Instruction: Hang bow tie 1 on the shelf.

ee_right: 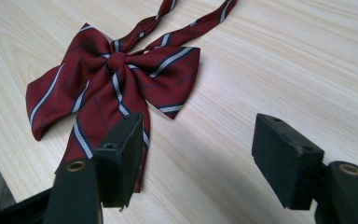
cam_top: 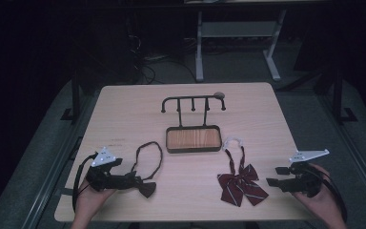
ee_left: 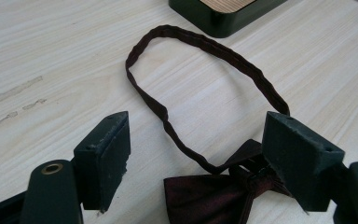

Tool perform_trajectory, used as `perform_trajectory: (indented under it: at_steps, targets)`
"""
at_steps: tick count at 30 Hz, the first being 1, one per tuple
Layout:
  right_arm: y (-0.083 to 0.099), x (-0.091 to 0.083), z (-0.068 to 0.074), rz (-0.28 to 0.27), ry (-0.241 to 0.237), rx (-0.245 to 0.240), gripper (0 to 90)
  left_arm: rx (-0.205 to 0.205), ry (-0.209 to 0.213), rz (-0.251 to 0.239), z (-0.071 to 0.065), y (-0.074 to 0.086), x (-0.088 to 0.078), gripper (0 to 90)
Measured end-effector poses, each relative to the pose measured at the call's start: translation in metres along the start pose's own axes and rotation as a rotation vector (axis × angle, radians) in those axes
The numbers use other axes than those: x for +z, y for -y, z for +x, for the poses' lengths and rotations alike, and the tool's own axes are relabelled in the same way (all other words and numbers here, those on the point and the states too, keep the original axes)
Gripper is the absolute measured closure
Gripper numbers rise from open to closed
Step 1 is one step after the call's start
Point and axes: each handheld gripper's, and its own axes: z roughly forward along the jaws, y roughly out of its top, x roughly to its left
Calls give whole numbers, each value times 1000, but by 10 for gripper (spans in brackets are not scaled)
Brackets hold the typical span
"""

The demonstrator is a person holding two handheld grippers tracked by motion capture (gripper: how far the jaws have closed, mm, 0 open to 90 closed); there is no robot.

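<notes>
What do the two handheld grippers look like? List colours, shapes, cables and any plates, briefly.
Both the left gripper and the right gripper are black, each with two blocky, rectangular jaws. A round brass-coloured eyelet sits behind each jaw. Each carries a light grey three-cornered plate on top and trails a black cable. The hands show no gloves or sleeves.

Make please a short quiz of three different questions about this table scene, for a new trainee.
1. True or false: the right tool is closed on the striped bow tie.
2. Which item lies between the jaws of the left tool? A) the dark bow tie B) the hook rack C) a white cup
3. Fill in: the rack rises from a dark tray with a ____ floor.

Key:
1. False; its jaws are open and apart from the tie.
2. A; the jaws are open beside it, not pressing.
3. Wooden.
</notes>
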Motion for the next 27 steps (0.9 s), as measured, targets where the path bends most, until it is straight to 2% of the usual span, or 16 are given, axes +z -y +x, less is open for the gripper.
perform_trajectory:
  at_steps: [6,7,8,11,15,19,22,27]
  targets:
    - [-2,3,4,14,5,-13,340,4,0,5,1,0,-1,244]
    - [-3,4,6,13,3,1,340,0,-1,7,1,0,-1,244]
    - [-3,4,6,16,5,-11,340,0,-3,8,1,0,-2,244]
    - [-5,5,8,18,5,-6,340,-3,-4,2,1,1,-2,244]
    - [-11,4,12,29,25,-19,347,0,5,4,0,0,-1,244]
    - [-19,5,15,45,12,-24,351,20,-14,26,-3,0,1,244]
    - [-30,9,16,67,8,-41,356,38,-46,37,-6,1,0,244]
    - [-44,14,18,85,0,-68,361,32,-63,35,-6,3,-5,244]
